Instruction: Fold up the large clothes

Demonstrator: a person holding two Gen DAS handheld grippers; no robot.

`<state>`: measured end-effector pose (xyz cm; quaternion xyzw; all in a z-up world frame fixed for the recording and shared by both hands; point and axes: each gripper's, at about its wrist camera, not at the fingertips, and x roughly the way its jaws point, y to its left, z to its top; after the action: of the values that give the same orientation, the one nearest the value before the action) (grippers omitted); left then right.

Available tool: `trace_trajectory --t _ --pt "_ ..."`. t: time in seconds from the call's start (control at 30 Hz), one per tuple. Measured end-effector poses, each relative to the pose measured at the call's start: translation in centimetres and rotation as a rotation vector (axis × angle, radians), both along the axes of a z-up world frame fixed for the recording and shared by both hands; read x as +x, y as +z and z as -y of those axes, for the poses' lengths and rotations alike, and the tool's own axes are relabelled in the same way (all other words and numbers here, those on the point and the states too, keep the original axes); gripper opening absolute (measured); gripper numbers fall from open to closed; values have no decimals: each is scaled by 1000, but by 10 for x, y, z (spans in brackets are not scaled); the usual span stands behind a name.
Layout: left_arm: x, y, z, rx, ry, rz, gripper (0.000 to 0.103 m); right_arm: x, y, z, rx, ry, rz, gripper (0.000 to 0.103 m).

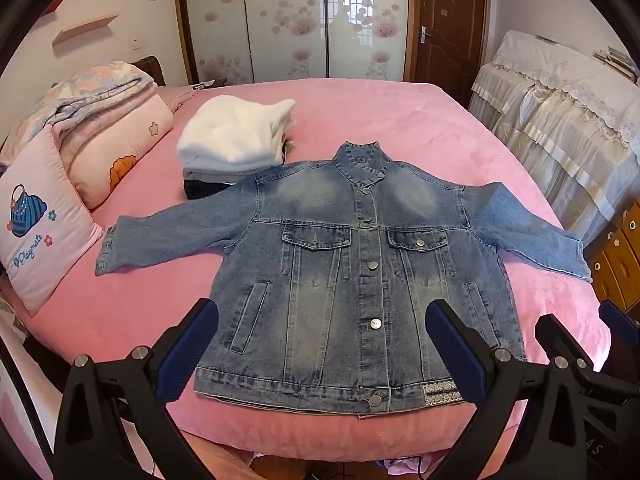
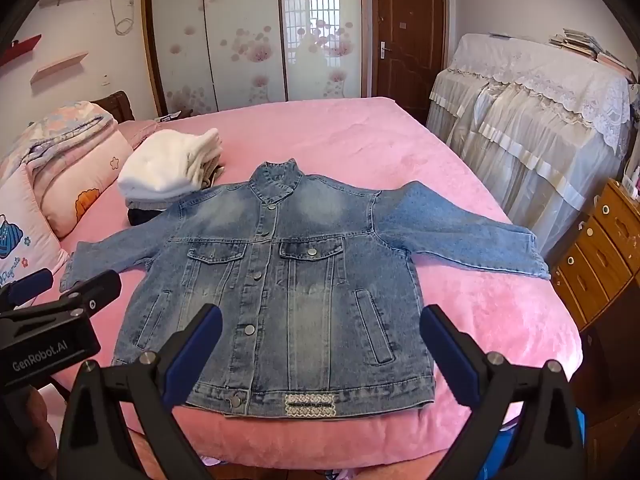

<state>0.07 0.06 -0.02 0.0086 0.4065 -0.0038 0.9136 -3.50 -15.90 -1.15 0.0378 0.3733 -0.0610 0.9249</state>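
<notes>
On pink bed (image 1: 400, 120), denim jacket (image 1: 340, 248) lies collar-away; both grippers gape empty.

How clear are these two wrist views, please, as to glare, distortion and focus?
Left wrist view: fisheye bends the bed, denim jacket sharp, window glare on the wardrobe doors. Right wrist view: same bowing, dark corners, glare on those doors.

The jacket (image 1: 360, 264) lies flat on the bed (image 1: 420, 120), mid-frame. A stack of folded clothes (image 1: 236, 136) sits behind it — upper left — pillows (image 1: 44, 216) at far left.
</notes>
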Motion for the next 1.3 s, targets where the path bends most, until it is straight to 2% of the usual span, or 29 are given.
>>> trace_trajectory --t 0.43,1.3 --pt "1 -12 8 6 -15 -11 103 4 -5 0 -3 15 -13 100" --pt "29 -12 13 -8 -16 -32 103 26 -14 4 22 19 -27 100"
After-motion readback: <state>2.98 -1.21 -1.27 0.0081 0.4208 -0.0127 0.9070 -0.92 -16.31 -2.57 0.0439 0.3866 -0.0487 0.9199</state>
